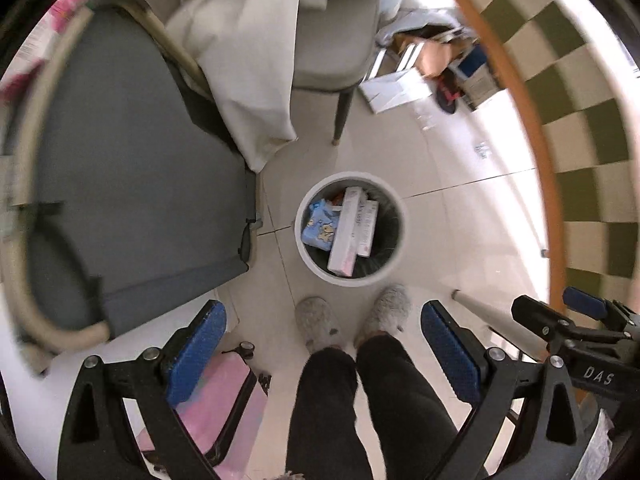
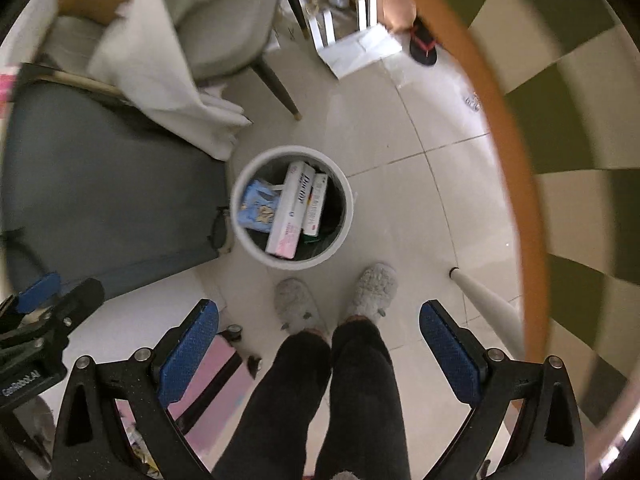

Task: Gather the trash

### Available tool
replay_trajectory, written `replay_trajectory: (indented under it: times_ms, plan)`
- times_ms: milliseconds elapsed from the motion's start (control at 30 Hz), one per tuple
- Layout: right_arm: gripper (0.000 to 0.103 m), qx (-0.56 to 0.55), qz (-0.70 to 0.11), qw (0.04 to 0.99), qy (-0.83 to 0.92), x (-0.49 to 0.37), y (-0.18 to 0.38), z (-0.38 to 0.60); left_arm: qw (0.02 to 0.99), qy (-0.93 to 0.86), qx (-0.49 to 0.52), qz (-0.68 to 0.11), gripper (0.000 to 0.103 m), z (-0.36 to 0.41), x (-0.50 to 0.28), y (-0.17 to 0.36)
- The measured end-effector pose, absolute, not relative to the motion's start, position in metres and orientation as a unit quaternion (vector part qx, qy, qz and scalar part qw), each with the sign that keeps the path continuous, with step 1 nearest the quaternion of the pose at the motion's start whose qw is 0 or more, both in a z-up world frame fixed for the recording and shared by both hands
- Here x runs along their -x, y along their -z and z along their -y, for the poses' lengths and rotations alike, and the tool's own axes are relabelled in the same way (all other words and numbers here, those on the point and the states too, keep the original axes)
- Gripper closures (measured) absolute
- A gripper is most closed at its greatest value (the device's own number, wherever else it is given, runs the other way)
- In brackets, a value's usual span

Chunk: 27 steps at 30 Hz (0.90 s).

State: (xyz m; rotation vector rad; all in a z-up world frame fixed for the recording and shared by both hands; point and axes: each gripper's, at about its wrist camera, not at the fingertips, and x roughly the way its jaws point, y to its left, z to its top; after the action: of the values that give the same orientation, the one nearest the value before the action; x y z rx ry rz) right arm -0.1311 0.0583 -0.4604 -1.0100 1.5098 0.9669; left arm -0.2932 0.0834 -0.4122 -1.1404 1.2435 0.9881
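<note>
Looking straight down, both views take in the floor (image 1: 460,208) first, pale tile with a grey mat (image 1: 132,184) on one side and the round checked table (image 1: 580,128) curving over the other. A chair (image 2: 224,24) draped with a cloth (image 2: 160,80) stands past the mat, and a pile of boxes (image 2: 360,40) lies on the tile near the table's far edge.

The bin (image 1: 316,264) stands on the tile just beside the mat's corner, in front of the person's slippers (image 1: 320,320). Inside it lie a long white box (image 2: 290,210), a thinner box (image 2: 316,208) touching it, and a blue packet (image 2: 256,208) against the rim on the mat side.

The left gripper (image 1: 324,356) and right gripper (image 2: 320,350) both hang high above the bin with jaws spread wide and nothing between the blue pads (image 1: 200,352).

The main risk, as I judge it, is that the job gets called done too early: the boxes by the table and small scraps on the tile (image 1: 482,148) may still count as trash. The long box leans up toward the rim, so anything dropped on it could slide off onto the floor. A table leg (image 2: 484,300) stands close to the right gripper's path and could be knocked on a quick descent.
</note>
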Motion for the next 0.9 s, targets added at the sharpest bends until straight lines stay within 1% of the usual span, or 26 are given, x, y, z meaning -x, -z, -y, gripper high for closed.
replay_trajectory:
  times_ms: [167, 367, 467, 667, 900]
  plan:
    - [0.001, 0.405, -0.618, 0.519, -0.430, 0.128, 0.353, -0.047, 0.582, -0.424, 0.477, -0.505, 0.003, -0.068, 0.300, 0.321]
    - [0.001, 0.377, -0.610, 0.516, -0.468, 0.125, 0.243, -0.030, 0.615, -0.422, 0.479, -0.463, 0.003, -0.052, 0.308, 0.230]
    - [0.001, 0.370, -0.601, 0.516, -0.486, 0.124, 0.199, -0.020, 0.634, -0.420, 0.480, -0.437, 0.003, -0.043, 0.312, 0.188]
    - [0.001, 0.350, -0.589, 0.508, -0.522, 0.126, 0.127, -0.007, 0.669, -0.408, 0.486, -0.388, 0.003, -0.028, 0.321, 0.122]
    - [0.001, 0.331, -0.585, 0.485, -0.559, 0.136, 0.067, 0.005, 0.689, -0.398, 0.495, -0.349, 0.003, -0.006, 0.331, 0.076]
